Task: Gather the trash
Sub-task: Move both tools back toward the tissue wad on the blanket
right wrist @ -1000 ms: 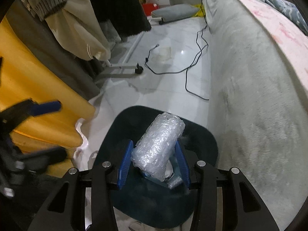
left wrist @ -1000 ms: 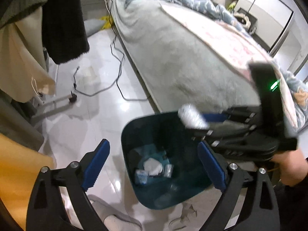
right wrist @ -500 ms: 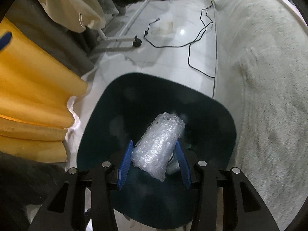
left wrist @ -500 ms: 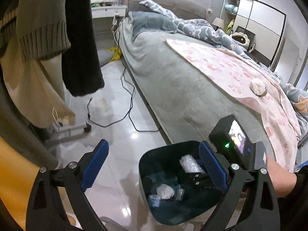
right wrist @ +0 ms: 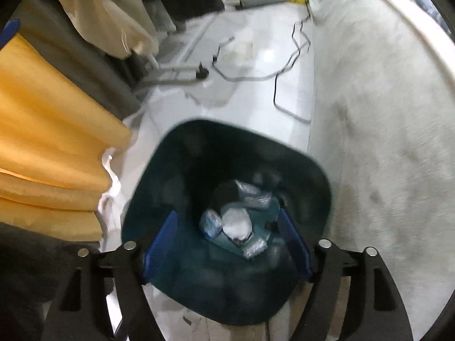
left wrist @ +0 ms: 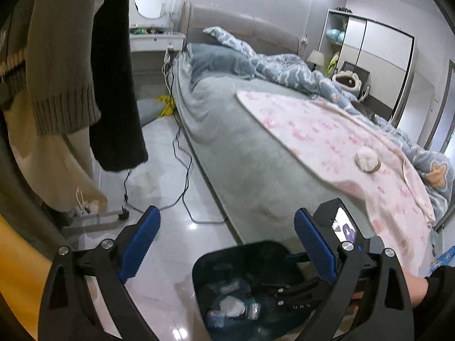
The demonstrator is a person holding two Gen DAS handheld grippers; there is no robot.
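Note:
A dark teal trash bin (right wrist: 182, 153) stands on the floor beside the bed; it also shows in the left wrist view (left wrist: 204, 267). Crumpled wrappers and a white wad (right wrist: 236, 221) lie at its bottom, along with a bubble-wrap roll (right wrist: 250, 196). My right gripper (right wrist: 227, 244) is open and empty, its blue pads spread over the bin mouth. My left gripper (left wrist: 227, 244) is open and empty, held above and to the left of the bin. A white wad with a band (left wrist: 366, 159) lies on the pink blanket.
The grey bed (left wrist: 256, 164) runs along the right with a pink blanket (left wrist: 327, 133). Black cables (right wrist: 284, 68) trail on the white floor. Hanging clothes (left wrist: 62, 85) and a yellow fabric (right wrist: 42, 130) fill the left. A rack foot with a caster (right wrist: 199, 74) sits on the floor.
My right gripper opened and let go of the bubble-wrap roll, which now lies in the bin. My left gripper tilted up toward the bed.

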